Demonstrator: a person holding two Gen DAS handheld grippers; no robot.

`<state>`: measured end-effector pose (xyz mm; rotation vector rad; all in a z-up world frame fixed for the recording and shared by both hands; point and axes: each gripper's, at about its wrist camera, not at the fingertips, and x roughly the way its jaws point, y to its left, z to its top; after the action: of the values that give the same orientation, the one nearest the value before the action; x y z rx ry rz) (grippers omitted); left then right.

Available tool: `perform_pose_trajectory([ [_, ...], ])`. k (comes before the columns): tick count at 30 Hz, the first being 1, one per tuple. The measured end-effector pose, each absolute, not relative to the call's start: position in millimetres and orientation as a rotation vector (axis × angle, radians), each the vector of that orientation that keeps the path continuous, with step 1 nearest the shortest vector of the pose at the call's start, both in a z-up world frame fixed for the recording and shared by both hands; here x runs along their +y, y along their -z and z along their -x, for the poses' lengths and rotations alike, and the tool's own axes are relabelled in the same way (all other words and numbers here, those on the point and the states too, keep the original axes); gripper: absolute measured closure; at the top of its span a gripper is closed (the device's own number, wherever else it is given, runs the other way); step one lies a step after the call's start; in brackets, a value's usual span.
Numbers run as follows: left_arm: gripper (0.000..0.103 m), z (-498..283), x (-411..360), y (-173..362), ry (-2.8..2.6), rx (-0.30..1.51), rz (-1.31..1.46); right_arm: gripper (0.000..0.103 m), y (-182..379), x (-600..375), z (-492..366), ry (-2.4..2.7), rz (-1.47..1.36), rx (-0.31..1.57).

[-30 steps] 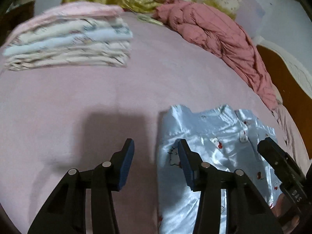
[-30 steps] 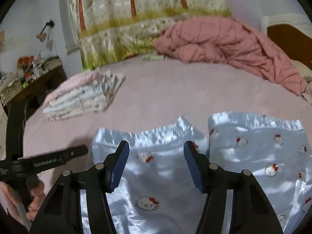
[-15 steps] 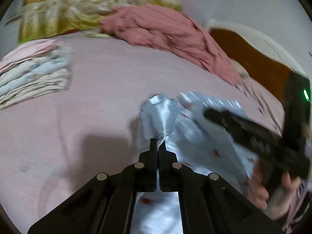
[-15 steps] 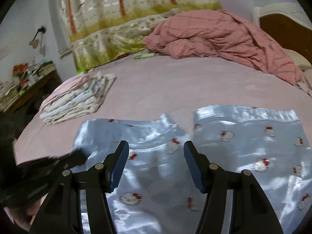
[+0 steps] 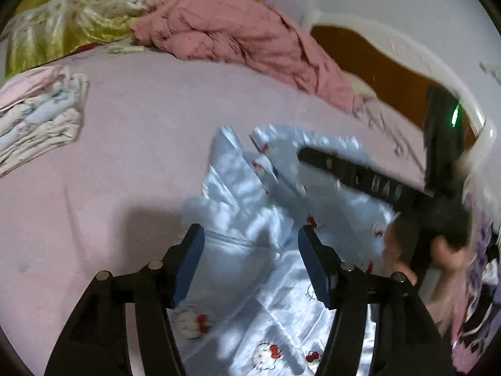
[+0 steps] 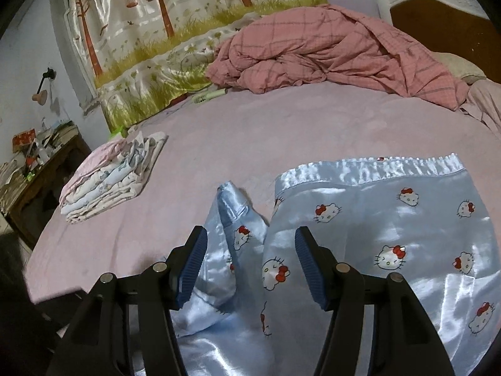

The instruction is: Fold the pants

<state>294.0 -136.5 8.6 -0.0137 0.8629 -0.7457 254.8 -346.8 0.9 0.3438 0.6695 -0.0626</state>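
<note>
Light blue satin pants [image 6: 391, 228] with Hello Kitty prints lie on the pink bed sheet [image 6: 281, 125]. One leg is bunched into a raised fold [image 6: 233, 219] beside the flat part with the waistband. My right gripper [image 6: 250, 266] is open just above the pants, straddling the fold's edge. My left gripper [image 5: 250, 266] is open above the crumpled pants [image 5: 250, 206]. The right gripper's black body [image 5: 360, 178] and the hand holding it show blurred at the right of the left wrist view.
A stack of folded clothes [image 6: 109, 181] lies at the left of the bed, also in the left wrist view [image 5: 37, 125]. A crumpled pink plaid quilt [image 6: 328, 50] lies at the back. A headboard [image 6: 444, 22] stands right; a cluttered side table [image 6: 37, 163] stands left.
My left gripper was shut on the pants leg half a second ago and has let go; it is now open. The leg is pulled over into a bunched fold. The right gripper stayed open.
</note>
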Motion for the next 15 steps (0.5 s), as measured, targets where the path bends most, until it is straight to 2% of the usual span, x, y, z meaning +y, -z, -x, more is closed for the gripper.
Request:
perform_pose_trajectory([
  [1, 0.036, -298.2, -127.9, -10.9, 0.724, 0.861, 0.038, 0.042, -0.4, -346.3, -255.2, 0.06, -0.343, 0.672],
  [4, 0.036, -321.4, -106.8, -0.3, 0.646, 0.897, 0.085, 0.042, 0.8, -346.0, -256.2, 0.062, -0.348, 0.678],
  [10, 0.045, -343.7, -102.8, 53.0, 0.711, 1.045, 0.233, 0.042, 3.1, -348.8, -256.4, 0.058, -0.365, 0.681],
  [13, 0.047, -336.3, -107.4, 53.8, 0.734, 1.013, 0.243, 0.042, 5.3, -346.4, -257.9, 0.059, -0.357, 0.69],
  [15, 0.064, -328.1, -110.5, 47.1, 0.76, 0.992, 0.24, 0.042, 7.0, -344.9, -259.4, 0.06, -0.352, 0.697],
])
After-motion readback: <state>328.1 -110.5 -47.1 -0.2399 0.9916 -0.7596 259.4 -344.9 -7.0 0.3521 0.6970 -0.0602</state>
